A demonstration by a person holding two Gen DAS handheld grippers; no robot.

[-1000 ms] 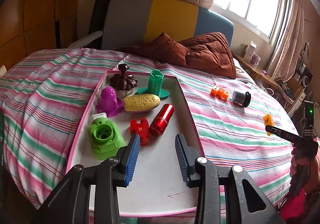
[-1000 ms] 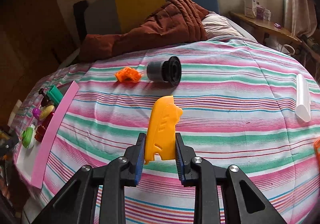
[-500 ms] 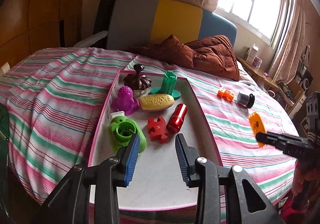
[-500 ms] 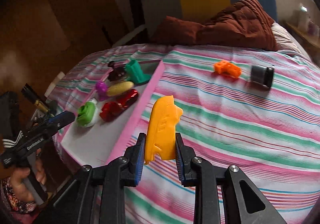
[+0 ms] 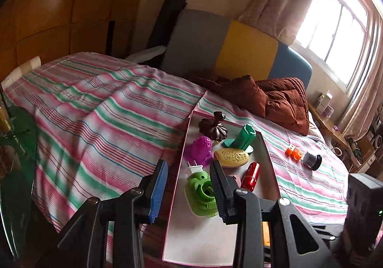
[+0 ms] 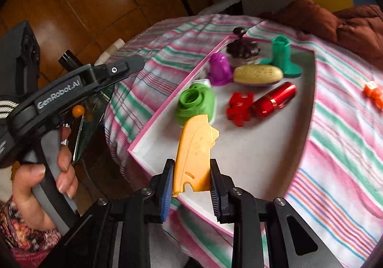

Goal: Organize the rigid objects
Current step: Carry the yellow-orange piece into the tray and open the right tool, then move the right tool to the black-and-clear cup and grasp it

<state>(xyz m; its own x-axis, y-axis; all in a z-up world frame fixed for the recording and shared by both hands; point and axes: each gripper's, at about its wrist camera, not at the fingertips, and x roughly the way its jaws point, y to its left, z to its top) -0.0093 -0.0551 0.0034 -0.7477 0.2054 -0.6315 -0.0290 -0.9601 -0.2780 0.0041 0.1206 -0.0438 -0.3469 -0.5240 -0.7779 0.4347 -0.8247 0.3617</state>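
The right gripper (image 6: pixel 191 183) is clenched on an orange plastic piece (image 6: pixel 195 155), held upright, long axis pointing away, above the near corner of the pink-rimmed tray (image 6: pixel 153 122) on the bed. Bare tray floor lies directly ahead. The left gripper (image 5: pixel 189 192) hangs released, empty, beside the tray's left edge.

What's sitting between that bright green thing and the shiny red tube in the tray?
A red puzzle-shaped piece lies between the green piece and the red tube, seen clearly in the right wrist view. In the left wrist view a gripper finger mostly hides it.
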